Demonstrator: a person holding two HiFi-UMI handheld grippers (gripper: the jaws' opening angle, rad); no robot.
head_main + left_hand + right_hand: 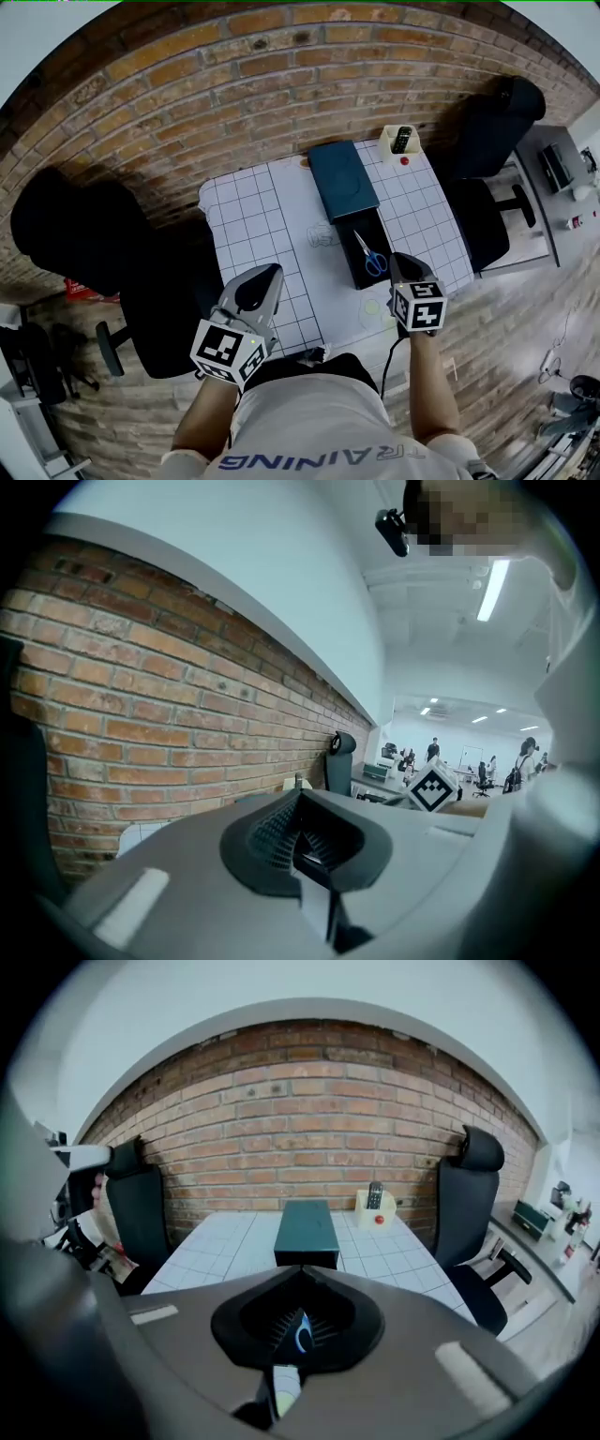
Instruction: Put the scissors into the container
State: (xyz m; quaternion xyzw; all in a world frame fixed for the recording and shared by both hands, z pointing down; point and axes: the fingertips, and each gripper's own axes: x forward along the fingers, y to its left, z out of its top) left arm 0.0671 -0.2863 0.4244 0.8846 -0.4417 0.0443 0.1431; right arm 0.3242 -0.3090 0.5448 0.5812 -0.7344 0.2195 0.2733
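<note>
Blue-handled scissors (pixel 372 254) lie in a shallow black container (pixel 356 274) on the white gridded table (pixel 246 225). A closed dark teal box (pixel 342 178) sits just behind it, also seen in the right gripper view (pixel 307 1230). My right gripper (pixel 394 257) is over the table's front edge, just right of the scissors, with its jaws together and nothing in them. In the right gripper view, a bit of blue handle (pixel 299 1332) shows through the gap below the jaws (pixel 302 1267). My left gripper (pixel 277 270) hovers at the front left, jaws closed and empty, pointing up at the brick wall (pixel 300 792).
A white holder with a remote (pixel 400 141) and a small red object (pixel 405 161) stand at the back right corner. A clear item (pixel 321 234) lies mid-table. Black chairs flank the table at the left (pixel 66 225) and the right (pixel 487 122). A brick wall runs behind the table.
</note>
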